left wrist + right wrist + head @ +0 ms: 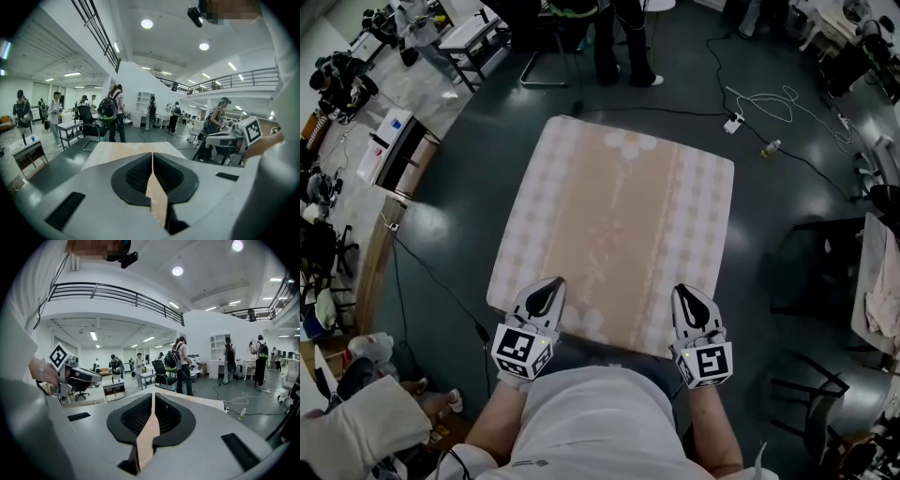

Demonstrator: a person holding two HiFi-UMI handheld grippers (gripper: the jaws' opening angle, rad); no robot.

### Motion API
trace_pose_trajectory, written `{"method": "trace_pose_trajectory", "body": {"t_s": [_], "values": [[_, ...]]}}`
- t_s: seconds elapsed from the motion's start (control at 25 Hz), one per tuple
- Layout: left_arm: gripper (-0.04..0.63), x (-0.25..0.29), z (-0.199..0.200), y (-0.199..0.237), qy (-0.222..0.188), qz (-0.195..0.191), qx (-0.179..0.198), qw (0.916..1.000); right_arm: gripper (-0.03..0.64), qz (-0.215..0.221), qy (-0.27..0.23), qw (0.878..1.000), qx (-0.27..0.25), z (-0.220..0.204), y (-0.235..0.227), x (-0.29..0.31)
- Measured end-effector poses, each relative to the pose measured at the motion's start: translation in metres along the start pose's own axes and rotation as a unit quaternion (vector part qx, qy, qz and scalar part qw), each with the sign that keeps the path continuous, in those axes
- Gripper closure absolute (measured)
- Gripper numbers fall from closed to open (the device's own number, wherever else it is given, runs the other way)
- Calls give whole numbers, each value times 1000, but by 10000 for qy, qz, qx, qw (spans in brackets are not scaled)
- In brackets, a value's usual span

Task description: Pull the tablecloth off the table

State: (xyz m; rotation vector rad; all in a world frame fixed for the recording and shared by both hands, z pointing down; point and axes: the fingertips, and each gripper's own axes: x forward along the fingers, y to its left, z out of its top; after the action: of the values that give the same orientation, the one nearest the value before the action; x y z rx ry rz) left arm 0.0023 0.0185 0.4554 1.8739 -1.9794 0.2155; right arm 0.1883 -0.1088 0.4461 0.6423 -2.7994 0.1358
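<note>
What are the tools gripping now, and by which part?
Both are shut on the beige checked fabric tablecloth, pinching its near edge: left tool near the left corner, right tool near the right corner.

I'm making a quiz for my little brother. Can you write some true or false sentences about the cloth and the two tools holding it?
1. The left tool and the right tool both pinch the near edge of the tablecloth. True.
2. The tablecloth is plain dark blue. False: it is peach-beige with pale checked borders.
3. A bottle is on the floor near a white cable. True.
4. The tablecloth lies crumpled on the floor. False: it is spread out flat, raised above the floor.
</note>
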Motion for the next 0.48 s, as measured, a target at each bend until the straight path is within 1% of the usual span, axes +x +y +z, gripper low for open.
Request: {"method": "trace_pose_trajectory", "body": {"t_s": [0.28,0.48], "values": [[589,27,12,11,29,-55,155,9999,584,-234,-11,9997,-4,4,-16,-13],[589,52,22,34,3,-113,-99,9999,584,-456,-6,9989,100,10,-19,-20]]}}
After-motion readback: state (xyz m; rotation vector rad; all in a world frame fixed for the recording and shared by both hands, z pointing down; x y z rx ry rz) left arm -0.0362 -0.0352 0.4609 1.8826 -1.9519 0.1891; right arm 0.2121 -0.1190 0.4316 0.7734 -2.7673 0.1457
